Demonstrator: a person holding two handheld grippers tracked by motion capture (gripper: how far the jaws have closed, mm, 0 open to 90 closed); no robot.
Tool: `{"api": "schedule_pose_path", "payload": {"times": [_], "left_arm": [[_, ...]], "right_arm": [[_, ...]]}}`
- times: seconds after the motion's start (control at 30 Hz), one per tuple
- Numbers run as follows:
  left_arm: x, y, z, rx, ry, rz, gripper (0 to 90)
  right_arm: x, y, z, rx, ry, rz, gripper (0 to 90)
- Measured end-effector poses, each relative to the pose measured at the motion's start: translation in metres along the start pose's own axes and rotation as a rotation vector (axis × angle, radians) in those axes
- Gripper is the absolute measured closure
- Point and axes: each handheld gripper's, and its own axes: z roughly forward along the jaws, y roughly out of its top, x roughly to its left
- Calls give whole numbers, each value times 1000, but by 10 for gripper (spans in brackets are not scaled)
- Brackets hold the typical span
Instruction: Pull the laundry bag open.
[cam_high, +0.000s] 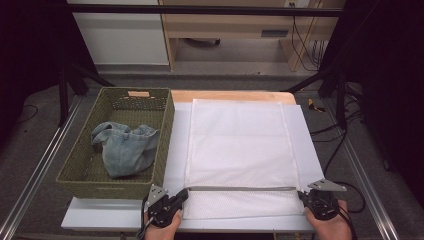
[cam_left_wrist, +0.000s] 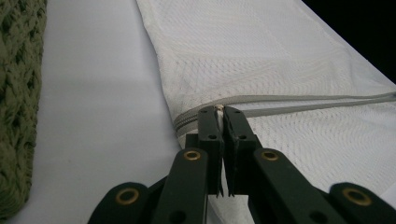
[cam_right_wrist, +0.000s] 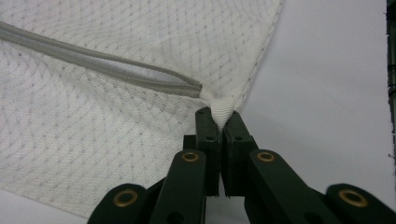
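This looks like a lab or a test room set up for recording, not a home. The table (cam_high: 125, 215) stands inside a frame of black metal bars (cam_high: 200, 10) and silver rails (cam_high: 35, 170), with dark curtains (cam_high: 385, 75) at both sides, and loose cables (cam_high: 305, 45) hang down and lie on the grey carpet floor (cam_high: 240, 80). Behind the table there is plain office furniture, a white cabinet (cam_high: 120, 35) and a light wooden desk (cam_high: 230, 25), and the work surface is covered with a clean white sheet (cam_high: 177, 135).
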Motion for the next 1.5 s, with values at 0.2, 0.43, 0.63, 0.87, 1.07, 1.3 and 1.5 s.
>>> {"api": "schedule_pose_path", "payload": {"times": [0.2,0.43,0.63,0.87,1.07,1.3,1.5], "left_arm": [[1,0,-1,-1,1,-4,869],[1,0,-1,-3,5,-8,869],[1,-1,-2,-6,17,-8,869],[2,-1,-2,-6,22,-4,869],[3,-1,-3,-10,16,-19,869],[4,-2,-2,-7,25,-8,869],[6,-3,-3,-9,18,-25,869]], "right_arm": [[0,0,0,0,-2,4,878],[0,0,0,-3,-3,5,878],[0,0,0,-2,-5,2,878],[0,0,0,-1,-4,4,879],[0,0,-1,0,-7,1,878],[0,0,0,0,3,2,878],[0,0,0,-1,2,1,878]]}}
